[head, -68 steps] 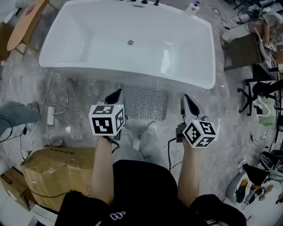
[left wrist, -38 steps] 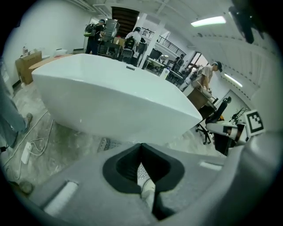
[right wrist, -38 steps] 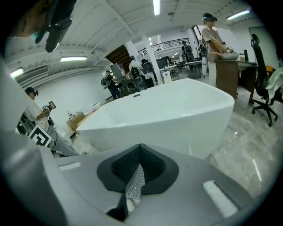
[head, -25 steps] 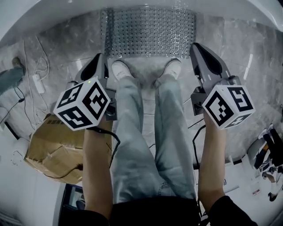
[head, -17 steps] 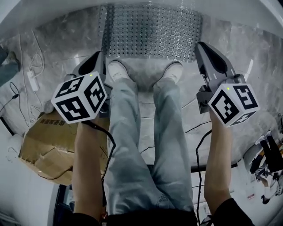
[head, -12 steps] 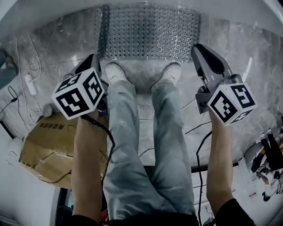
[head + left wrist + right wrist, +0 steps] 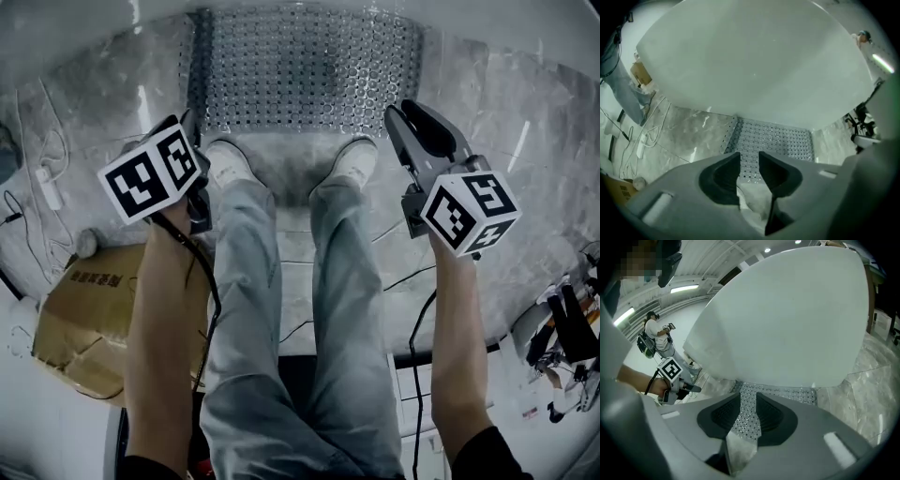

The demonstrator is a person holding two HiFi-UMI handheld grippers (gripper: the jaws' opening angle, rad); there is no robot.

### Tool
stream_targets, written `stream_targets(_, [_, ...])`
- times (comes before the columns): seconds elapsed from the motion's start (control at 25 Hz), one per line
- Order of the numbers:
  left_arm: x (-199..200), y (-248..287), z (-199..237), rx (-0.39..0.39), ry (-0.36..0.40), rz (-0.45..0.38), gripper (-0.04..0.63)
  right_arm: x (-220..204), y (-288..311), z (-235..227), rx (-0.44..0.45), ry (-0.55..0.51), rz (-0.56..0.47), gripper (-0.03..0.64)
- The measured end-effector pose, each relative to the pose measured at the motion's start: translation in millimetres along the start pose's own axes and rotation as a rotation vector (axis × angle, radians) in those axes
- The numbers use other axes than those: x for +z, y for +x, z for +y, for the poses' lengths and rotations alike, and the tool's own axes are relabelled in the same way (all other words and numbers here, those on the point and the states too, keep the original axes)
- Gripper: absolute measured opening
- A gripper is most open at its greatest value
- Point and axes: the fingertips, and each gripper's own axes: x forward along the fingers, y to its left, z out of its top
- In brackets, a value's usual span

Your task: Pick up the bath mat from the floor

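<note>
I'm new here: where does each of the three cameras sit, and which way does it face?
Head view: on the person's head, facing steeply down at the bath mat; shows arms, legs, shoes, left gripper, right gripper.
Left gripper view: rides the left gripper, facing along its fingers toward mat and bathtub; fingers just opening, nothing between.
Right gripper view: rides the right gripper, likewise; fingers just opening, empty; left gripper visible.
All three share the mat.

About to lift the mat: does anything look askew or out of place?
Nothing stands out. The bath mat lies flat, square to the bathtub, nothing on it; both shoes stand at its near edge.
</note>
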Motion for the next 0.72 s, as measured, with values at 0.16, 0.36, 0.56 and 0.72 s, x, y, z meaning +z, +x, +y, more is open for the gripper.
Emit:
stream_targets(0.16, [-18.5,28.7,9.5,0.061,0.099,0.050,0.175,-14.9,22.7,-11.1,0.004,0.014,0.019,0.137])
stream_targets(0.36, [-20.6,53.5,13.0,0.084,0.243,0.074,0.251,-41.1,48.4,-32.2,-0.010,0.016,0.109,0.178])
stream_targets(0.56, [-23.4,79.9,32.6,0.108,0.283,0.120,0.271,-67.7,60.8,-56.4,-0.046,0.032,0.193,0.247])
stream_targets(0.72, [-34.9,95.1,48.5,0.098,0.164,0.164,0.298,-91.9,71.0,-72.1,-0.013,0.153,0.233,0.289])
